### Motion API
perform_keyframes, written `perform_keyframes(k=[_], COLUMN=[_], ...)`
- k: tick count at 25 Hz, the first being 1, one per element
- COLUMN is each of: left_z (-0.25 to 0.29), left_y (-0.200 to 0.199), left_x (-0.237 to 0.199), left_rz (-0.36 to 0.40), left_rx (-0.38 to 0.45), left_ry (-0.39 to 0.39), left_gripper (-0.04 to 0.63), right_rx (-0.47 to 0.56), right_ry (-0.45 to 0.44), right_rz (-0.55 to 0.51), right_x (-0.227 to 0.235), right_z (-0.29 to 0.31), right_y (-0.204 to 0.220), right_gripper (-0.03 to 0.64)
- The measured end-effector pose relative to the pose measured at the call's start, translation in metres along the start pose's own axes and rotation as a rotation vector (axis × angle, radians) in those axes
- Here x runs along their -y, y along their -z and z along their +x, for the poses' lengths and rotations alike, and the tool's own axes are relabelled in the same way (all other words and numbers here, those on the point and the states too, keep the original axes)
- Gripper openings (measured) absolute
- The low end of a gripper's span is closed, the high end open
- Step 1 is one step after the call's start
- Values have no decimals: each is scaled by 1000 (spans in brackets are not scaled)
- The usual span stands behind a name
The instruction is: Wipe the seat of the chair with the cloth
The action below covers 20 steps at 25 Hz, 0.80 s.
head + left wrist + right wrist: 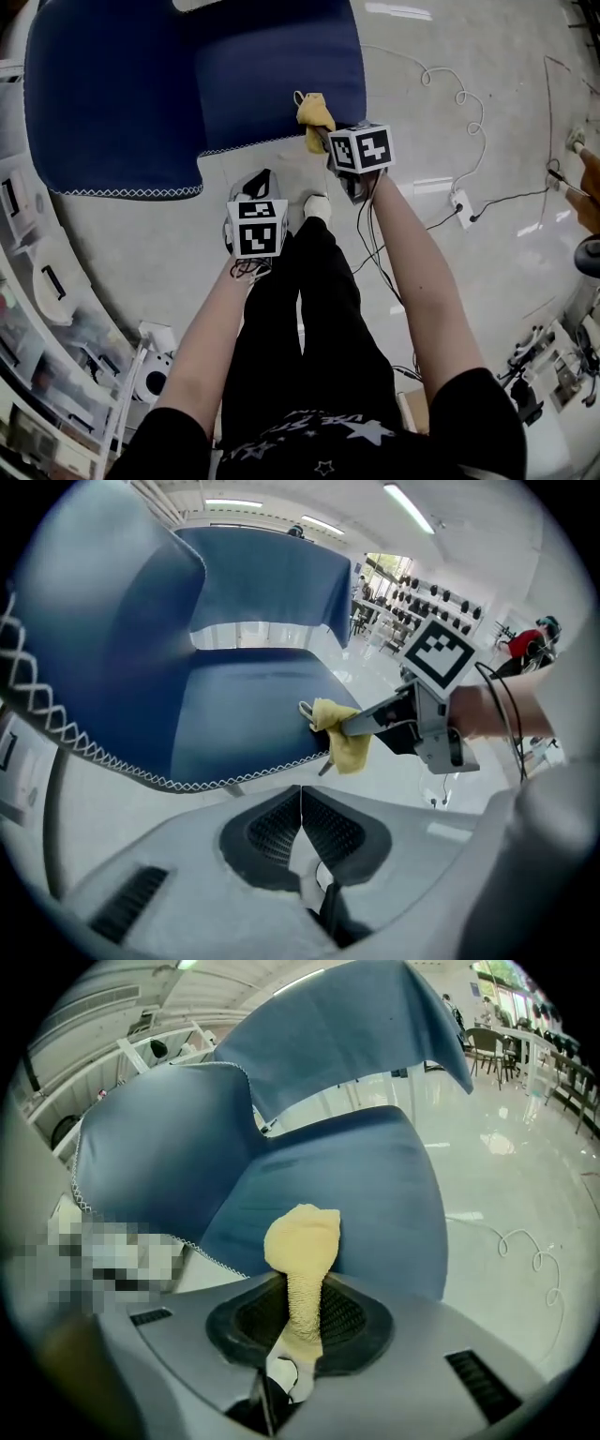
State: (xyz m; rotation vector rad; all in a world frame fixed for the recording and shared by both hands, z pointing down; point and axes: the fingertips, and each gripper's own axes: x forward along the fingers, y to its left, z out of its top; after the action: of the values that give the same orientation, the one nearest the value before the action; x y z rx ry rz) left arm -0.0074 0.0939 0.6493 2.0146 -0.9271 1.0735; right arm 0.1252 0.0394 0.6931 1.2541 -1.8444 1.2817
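Bright overhead strip lights (410, 506); glare on floor (487, 281); fisheye edges, dark vignette.

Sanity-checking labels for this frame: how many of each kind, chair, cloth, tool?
chair, blue: 1
cloth, yellow: 1
tool: 2 (left tool shut with nothing in it, right tool shut on the cloth)
Total: 4

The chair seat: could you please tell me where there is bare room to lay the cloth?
The seat is bare all over, save its front corner, where the right gripper holds the cloth. The floor before the chair is free too; cables crowd its right side.
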Motion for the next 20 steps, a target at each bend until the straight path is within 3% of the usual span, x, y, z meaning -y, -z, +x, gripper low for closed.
perform_keyframes(k=[15,20], left_z=[12,-3], left_y=[-42,-50], left_x=[64,76], left_rz=[41,42], left_rx=[26,48], left_ry=[-6,-33], left_gripper=[20,20], right_rx=[3,24], right_ry=[67,72], right_rz=[34,38], right_x=[84,91], right_z=[-55,-86], right_y=[17,15], right_gripper=[66,66])
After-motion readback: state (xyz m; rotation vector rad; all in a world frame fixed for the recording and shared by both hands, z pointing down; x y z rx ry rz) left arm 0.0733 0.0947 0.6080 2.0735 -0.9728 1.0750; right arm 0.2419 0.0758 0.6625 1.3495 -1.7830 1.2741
